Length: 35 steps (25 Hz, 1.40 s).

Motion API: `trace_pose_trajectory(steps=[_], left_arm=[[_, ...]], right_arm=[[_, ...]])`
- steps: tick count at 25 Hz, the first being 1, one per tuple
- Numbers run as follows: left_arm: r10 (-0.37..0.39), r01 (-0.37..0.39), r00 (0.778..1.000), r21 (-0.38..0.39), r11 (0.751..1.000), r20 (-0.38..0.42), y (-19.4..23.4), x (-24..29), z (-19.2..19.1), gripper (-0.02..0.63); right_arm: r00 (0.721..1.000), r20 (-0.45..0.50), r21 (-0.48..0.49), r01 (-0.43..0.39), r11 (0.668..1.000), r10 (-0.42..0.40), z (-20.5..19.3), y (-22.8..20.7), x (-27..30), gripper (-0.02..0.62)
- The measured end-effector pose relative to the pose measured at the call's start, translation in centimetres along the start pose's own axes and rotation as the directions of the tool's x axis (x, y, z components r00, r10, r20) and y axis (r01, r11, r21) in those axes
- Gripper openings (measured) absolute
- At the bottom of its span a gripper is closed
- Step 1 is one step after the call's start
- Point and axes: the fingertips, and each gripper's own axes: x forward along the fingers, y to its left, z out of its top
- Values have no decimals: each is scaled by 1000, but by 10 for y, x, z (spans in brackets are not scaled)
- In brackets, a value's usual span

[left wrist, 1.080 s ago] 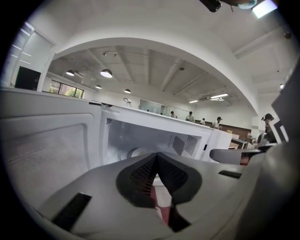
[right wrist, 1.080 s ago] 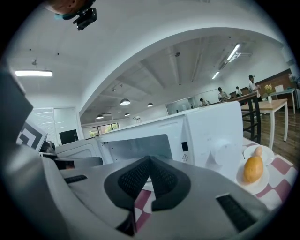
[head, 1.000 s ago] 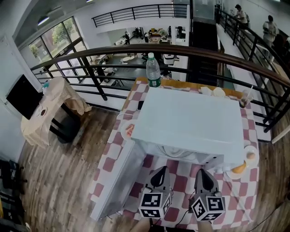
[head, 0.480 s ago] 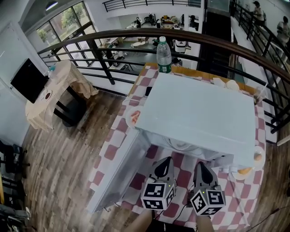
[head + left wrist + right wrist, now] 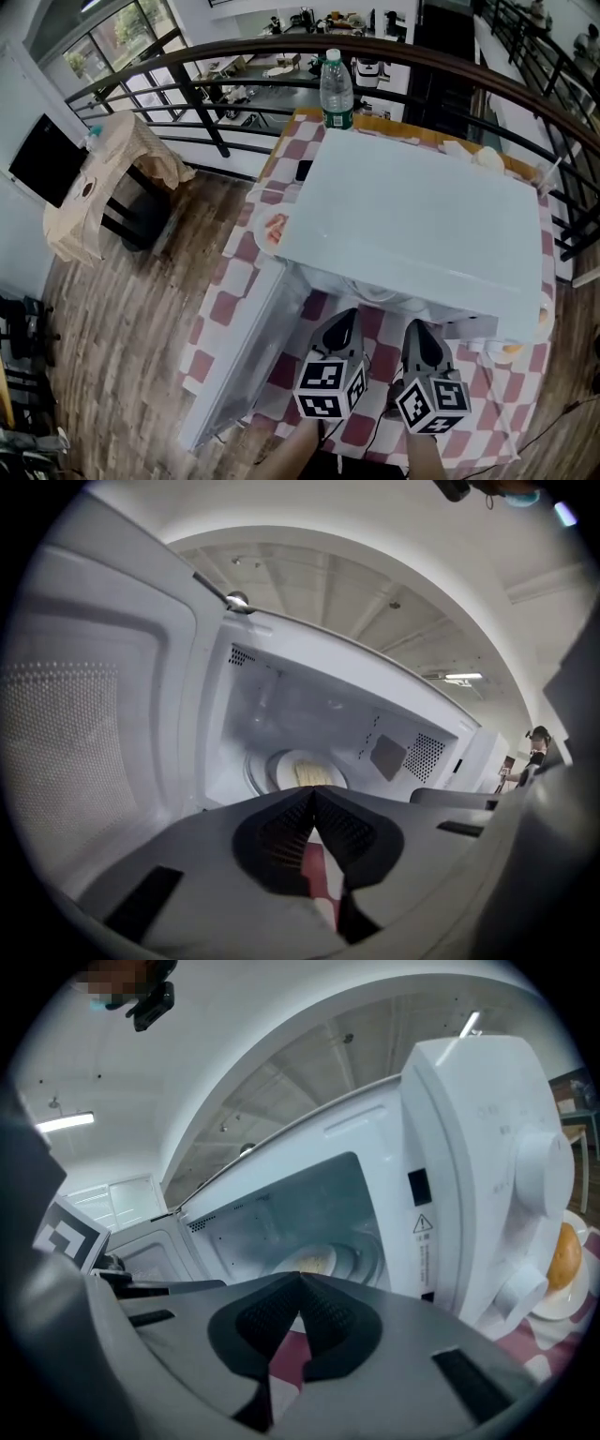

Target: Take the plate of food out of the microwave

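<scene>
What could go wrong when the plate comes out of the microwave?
1. Both the left tool and the right tool are shut. Unless they open first, they may just shove the plate of food deeper into the microwave.
2. Gripped only by its rim, the plate could tilt and spill.
3. The open door on the left and the small dish on the right are close, so a swing could bump them.
</scene>
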Motion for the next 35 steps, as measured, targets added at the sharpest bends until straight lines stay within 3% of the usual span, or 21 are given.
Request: trace_pose_trajectory(steps=[8, 13, 15, 24, 30, 35], left_arm=[[-15, 14, 999, -23, 1000, -35, 12, 12, -11, 11], [-28, 29, 999, 8, 1000, -43, 16, 19, -14, 11], [-30, 30, 999, -2, 1000, -39, 18, 21, -14, 11], [-26, 26, 998, 3, 1000, -52, 27, 21, -19, 10], [-23, 22, 998, -5, 1000, -57, 31, 21, -23, 11], [-23, 23, 998, -11, 1000, -61, 34, 21, -25, 10]], right_arm=[[999, -48, 50, 12, 999, -9, -20, 2, 23, -5], [997, -78, 149, 8, 989, 4, -30, 3, 37, 3], [995, -97, 178, 9, 984, 8, -35, 5, 43, 41], [991, -136, 284, 28, 958, 11, -41, 9, 58, 44], [990, -129, 473, 13, 881, 55, -46, 11, 65, 89], [993, -114, 556, 40, 830, 28, -44, 5, 70, 89]])
